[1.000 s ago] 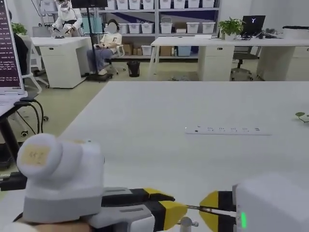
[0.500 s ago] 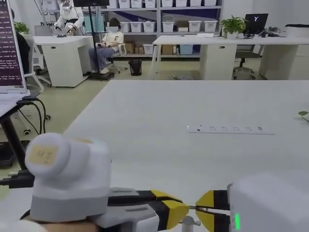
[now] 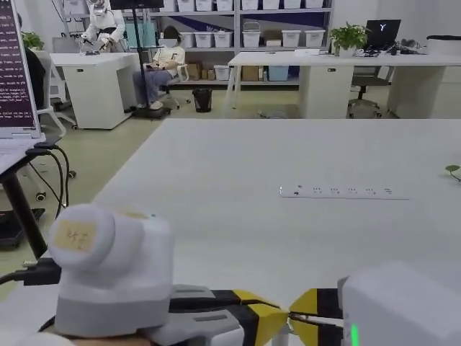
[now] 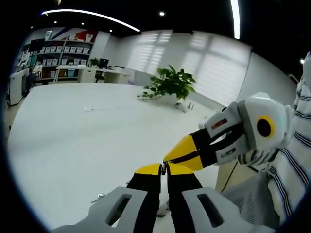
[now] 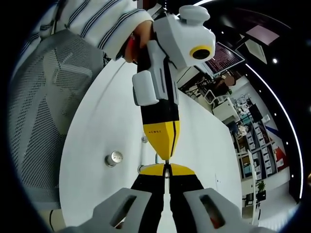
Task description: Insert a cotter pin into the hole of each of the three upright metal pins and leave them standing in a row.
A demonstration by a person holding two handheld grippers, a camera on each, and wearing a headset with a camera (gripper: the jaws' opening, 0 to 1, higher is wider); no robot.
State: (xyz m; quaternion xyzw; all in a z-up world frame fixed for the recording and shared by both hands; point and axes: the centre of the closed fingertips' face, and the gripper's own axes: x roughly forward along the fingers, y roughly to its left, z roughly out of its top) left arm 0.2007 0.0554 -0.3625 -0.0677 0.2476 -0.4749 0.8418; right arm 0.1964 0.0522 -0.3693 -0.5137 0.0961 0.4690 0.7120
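The cotter pin [image 5: 166, 171] is a thin shiny wire. It is pinched at the very tip of the right gripper [image 5: 167, 166], whose yellow jaws squeeze tight on it. This is at the near edge of the white table [image 3: 238, 173]. The left gripper [image 5: 164, 154] points its yellow tip right at it, tip to tip. Its jaws are pressed together too, and I cannot tell if they grip anything. In the right gripper view, a metal pin [image 5: 112, 158] with a round flat top stands on the table near the tips. A smaller shiny piece [image 5: 144, 139] stands beside the left gripper's jaw. The smooth table top stretches far out to a white power strip [image 3: 342, 192]. The left gripper view shows a leafy green plant [image 4: 170, 83] on the table's right side. The right gripper view shows a grey mesh chair [image 5: 39, 111] close to the table's near edge.
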